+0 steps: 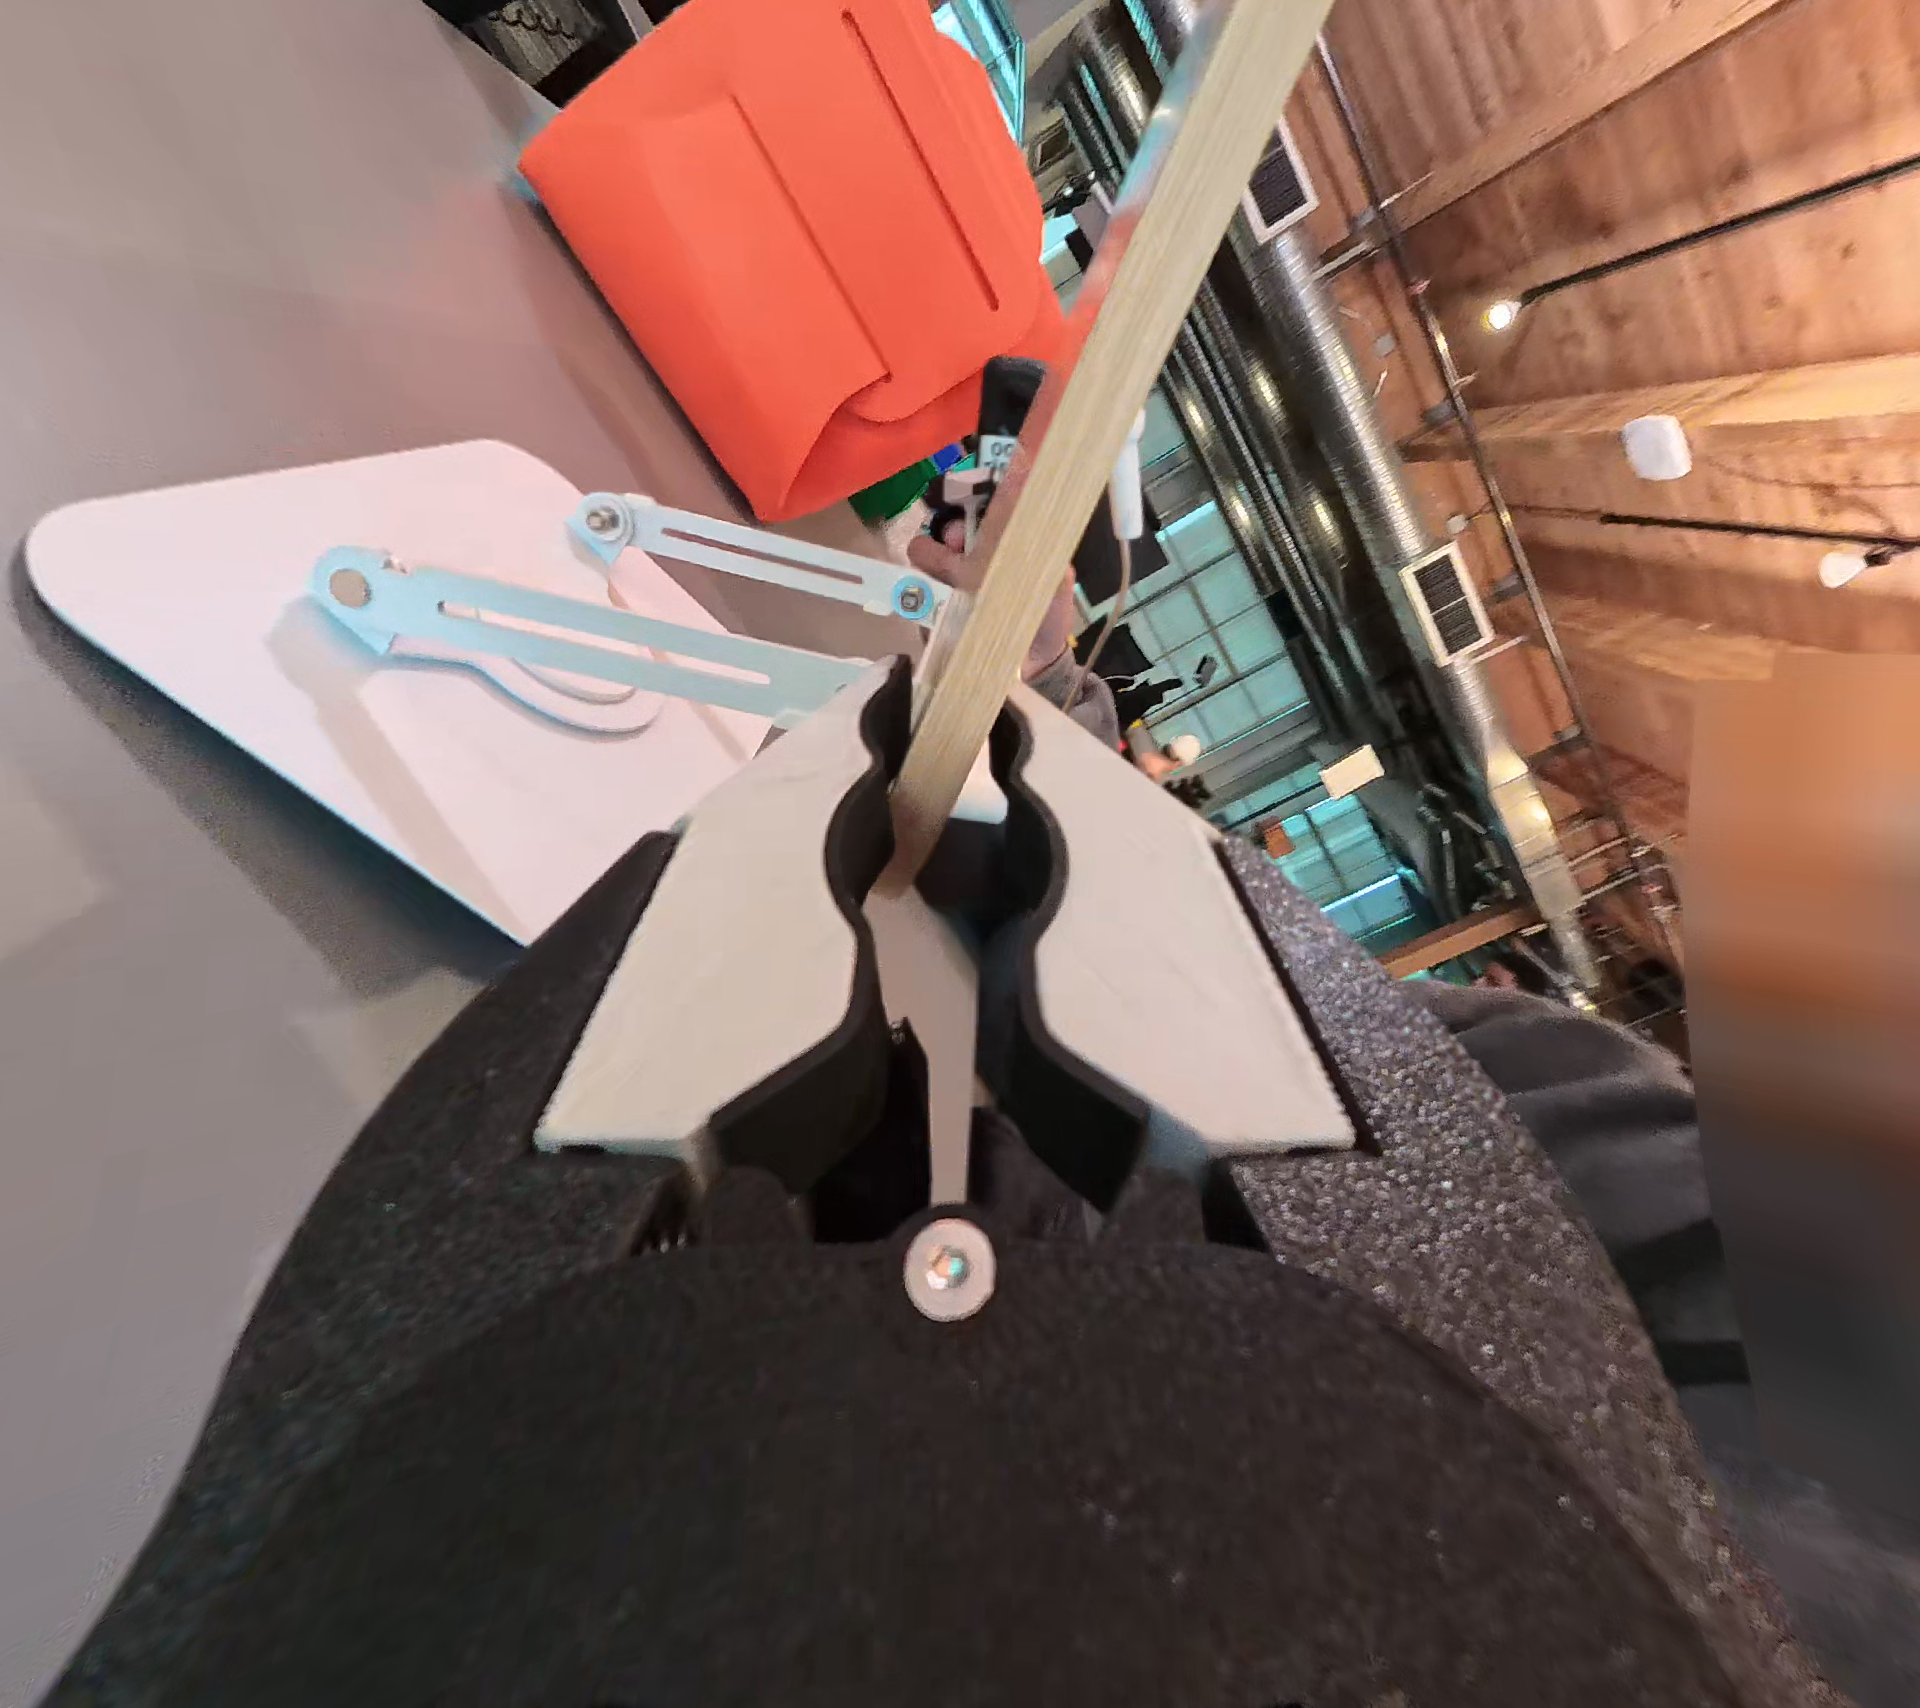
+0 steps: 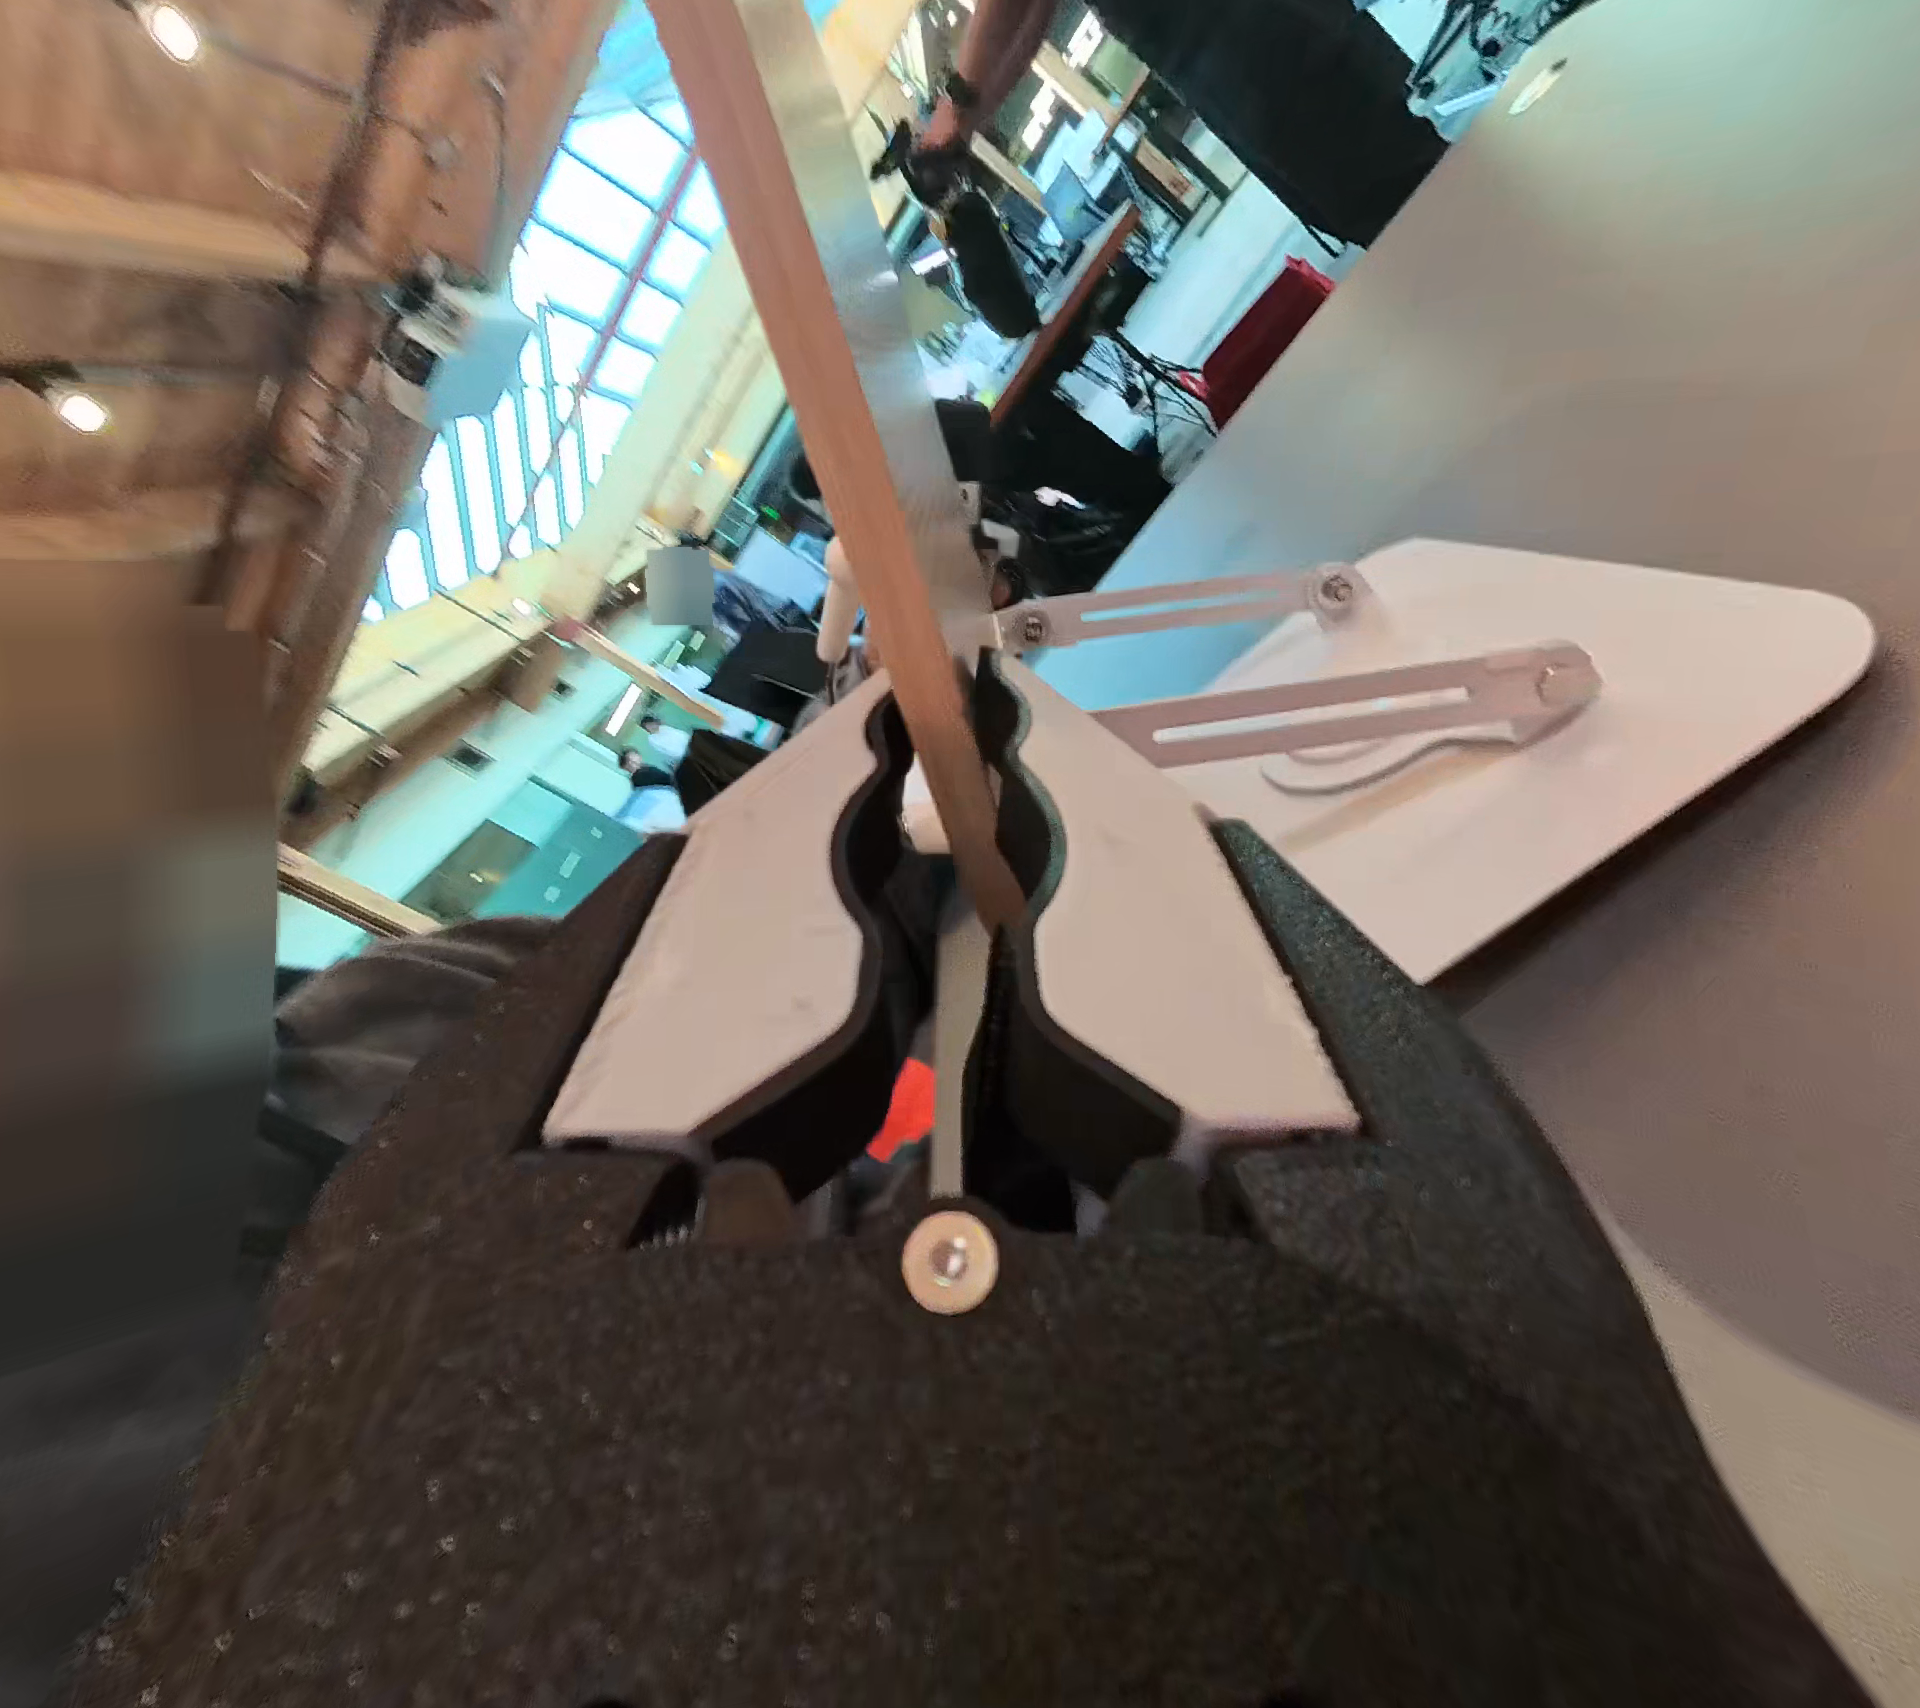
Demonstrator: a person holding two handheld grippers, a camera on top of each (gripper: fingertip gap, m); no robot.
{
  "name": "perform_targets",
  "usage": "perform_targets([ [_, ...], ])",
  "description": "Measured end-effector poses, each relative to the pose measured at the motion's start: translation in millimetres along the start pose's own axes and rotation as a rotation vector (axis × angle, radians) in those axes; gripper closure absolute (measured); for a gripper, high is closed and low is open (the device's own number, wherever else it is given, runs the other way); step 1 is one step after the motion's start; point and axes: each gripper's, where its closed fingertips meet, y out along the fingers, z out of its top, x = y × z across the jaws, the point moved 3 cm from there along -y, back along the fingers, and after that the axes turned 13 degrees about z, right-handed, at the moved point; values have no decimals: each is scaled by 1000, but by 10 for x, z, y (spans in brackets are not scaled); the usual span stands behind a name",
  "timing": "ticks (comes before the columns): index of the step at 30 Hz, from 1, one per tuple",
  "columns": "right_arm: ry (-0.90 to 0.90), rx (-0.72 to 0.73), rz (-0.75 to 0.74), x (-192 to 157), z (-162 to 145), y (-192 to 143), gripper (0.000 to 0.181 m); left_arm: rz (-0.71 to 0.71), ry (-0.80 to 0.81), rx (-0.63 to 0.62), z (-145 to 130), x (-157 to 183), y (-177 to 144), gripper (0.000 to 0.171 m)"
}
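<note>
Your left gripper (image 1: 951, 723) clamps thin pale wooden board (image 1: 1122, 370) edge, frame centre; your right gripper (image 2: 940, 718) clamps same board (image 2: 790, 287), slotted metal arms (image 2: 1351, 708) lower right.

Orange block (image 1: 790, 204), grey table (image 1: 208, 152)

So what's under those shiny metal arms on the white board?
Under the slotted metal arms is the white board, with a curved cut-out piece beneath the nearer arm. The left claw hides where the arms end.
</note>
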Motion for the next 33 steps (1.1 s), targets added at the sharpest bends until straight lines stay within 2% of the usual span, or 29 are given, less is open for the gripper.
perform_targets([
  [6,-12,17,-21,37,75,-38,170,5,57,-15,58,51,43,160],
  [10,-92,-51,-43,26,-122,-98,170,24,157,-35,-116,35,28,160],
  [16,-162,-165,-142,56,-364,-175,166,59,191,-49,-359,-26,8,158],
  [18,-247,-220,-248,50,-447,-207,163,80,190,-40,-402,-68,2,157],
  [20,-380,-241,-430,-33,-507,-285,142,68,165,-9,-403,-75,-9,157],
  [21,-465,-266,-539,-102,-560,-341,139,68,169,-3,-411,-72,-10,157],
  [22,-566,-289,-653,-189,-615,-390,143,72,193,2,-425,-65,-10,157],
  [23,-660,-316,-730,-298,-699,-373,147,77,230,10,-442,-55,-6,157],
  [25,-726,-400,-820,-414,-997,-223,139,99,346,41,-487,-36,-2,157],
  [27,-704,-435,-801,-385,-1391,95,134,198,491,115,-521,-67,-67,154],
  [30,-663,-432,-857,5,-1820,495,133,493,762,288,-570,-85,-306,133],
  [31,-673,-435,-918,177,-1858,563,134,576,880,352,-608,11,-375,127],
  [33,-673,-446,-1007,474,-1816,683,142,738,1164,434,-727,293,-388,127],
])
